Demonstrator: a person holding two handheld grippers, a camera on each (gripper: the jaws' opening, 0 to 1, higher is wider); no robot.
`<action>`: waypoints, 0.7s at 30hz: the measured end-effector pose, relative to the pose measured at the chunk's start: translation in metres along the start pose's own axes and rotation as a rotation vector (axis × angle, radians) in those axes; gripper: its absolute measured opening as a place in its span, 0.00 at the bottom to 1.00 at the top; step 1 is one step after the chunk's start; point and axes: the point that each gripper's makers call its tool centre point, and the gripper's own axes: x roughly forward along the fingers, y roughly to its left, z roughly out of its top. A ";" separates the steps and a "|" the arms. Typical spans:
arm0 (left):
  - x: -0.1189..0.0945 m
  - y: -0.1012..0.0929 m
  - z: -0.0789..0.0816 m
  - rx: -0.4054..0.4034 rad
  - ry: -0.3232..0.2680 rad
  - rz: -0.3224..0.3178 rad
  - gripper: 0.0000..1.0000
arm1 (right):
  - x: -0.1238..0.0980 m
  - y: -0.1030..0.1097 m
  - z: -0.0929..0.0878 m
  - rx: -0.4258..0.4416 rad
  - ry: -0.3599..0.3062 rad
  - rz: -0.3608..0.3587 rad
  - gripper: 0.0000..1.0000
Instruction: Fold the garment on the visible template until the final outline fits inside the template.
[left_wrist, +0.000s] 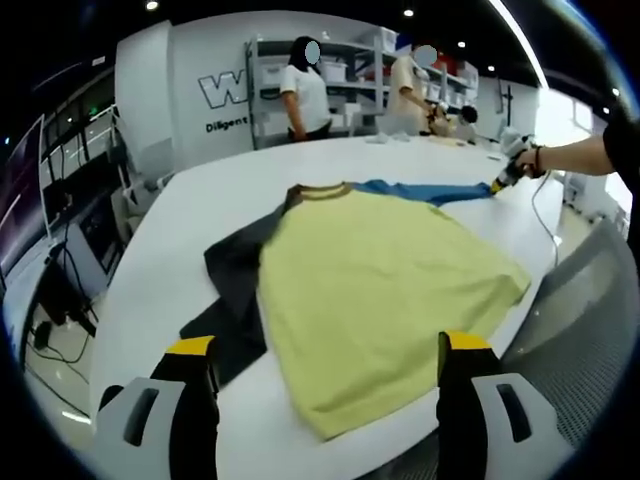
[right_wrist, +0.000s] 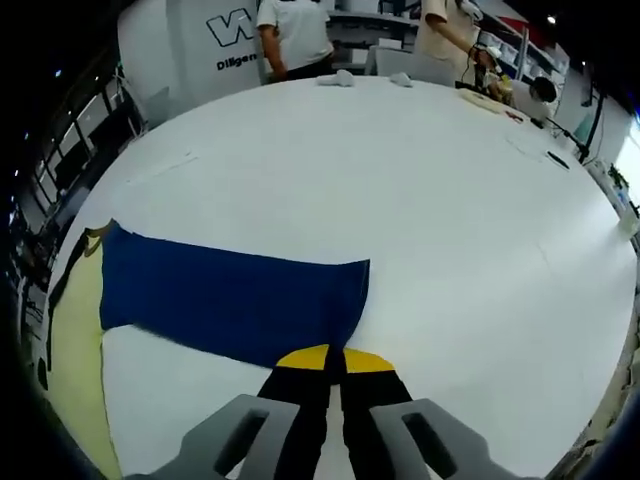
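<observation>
Left gripper view: folding barely begun, shirt (left_wrist: 385, 300) spread flat on the white table (left_wrist: 180, 240), no template outline that I can make out | shirt: yellow body, dark sleeve (left_wrist: 235, 265) one side, blue sleeve (right_wrist: 230, 295) stretched out opposite | right hand-held gripper (right_wrist: 328, 358) pinching the blue sleeve's edge | left hand-held gripper (left_wrist: 325, 348) spread, just short of the shirt's hem

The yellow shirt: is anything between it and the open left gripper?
No. The left gripper hangs open right over the yellow shirt's near hem on the white table, with nothing between. The right gripper is shut on the blue sleeve.
</observation>
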 end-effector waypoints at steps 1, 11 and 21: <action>0.000 0.000 0.000 0.002 -0.003 0.000 0.89 | -0.001 -0.001 0.001 0.003 -0.001 0.002 0.00; 0.000 0.000 0.002 0.005 -0.015 -0.008 0.91 | -0.016 -0.001 0.025 0.014 -0.027 0.022 0.00; -0.001 -0.001 0.003 0.005 -0.027 -0.014 0.93 | -0.028 0.007 0.028 -0.023 -0.019 0.019 0.00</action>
